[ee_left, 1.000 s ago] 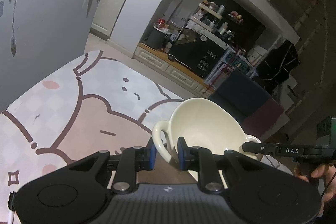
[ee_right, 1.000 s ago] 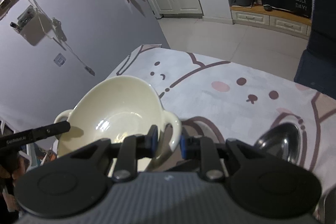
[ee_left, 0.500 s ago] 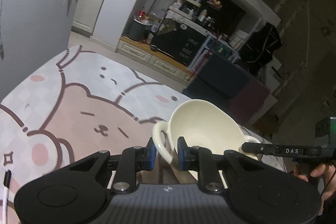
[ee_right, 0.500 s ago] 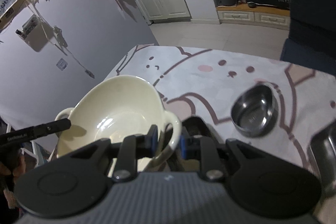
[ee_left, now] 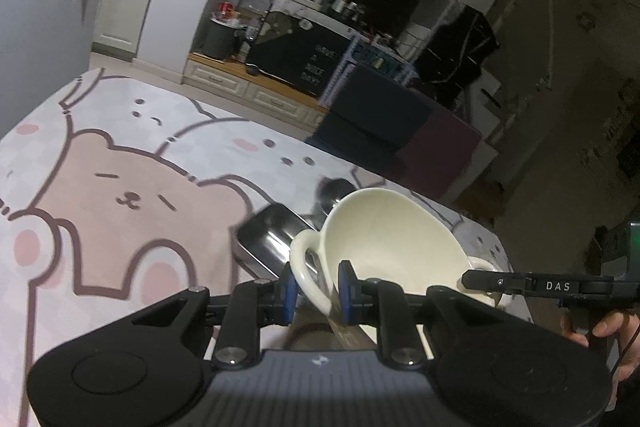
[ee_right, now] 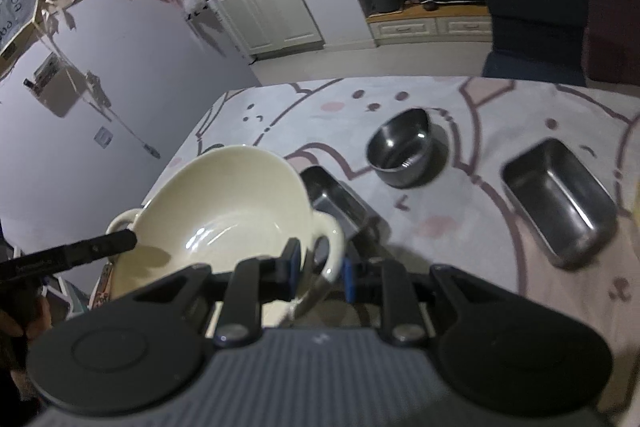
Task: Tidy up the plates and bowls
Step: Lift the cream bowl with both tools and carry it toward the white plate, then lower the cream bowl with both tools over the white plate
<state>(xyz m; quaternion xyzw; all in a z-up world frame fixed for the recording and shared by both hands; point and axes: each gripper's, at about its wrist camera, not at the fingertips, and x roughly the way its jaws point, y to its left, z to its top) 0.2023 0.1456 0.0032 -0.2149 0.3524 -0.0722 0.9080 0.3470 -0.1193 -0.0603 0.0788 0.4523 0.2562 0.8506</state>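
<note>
You are gripping the cream bowl (ee_right: 224, 211) by both handles, left tool (ee_left: 316, 289) and right tool (ee_right: 318, 267); uneven pulling risks slipping onto the tray (ee_right: 340, 203) at two o'clock.

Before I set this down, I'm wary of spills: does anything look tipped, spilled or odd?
Nothing spilled. The cream bowl hangs tilted, each handle clamped by the left gripper and right gripper. It looks empty.

Dim indoor light, motion blur smearing the tablecloth (ee_right: 460, 227), glare streaks inside the cream bowl (ee_right: 224, 211), fisheye-bent edges.
</note>
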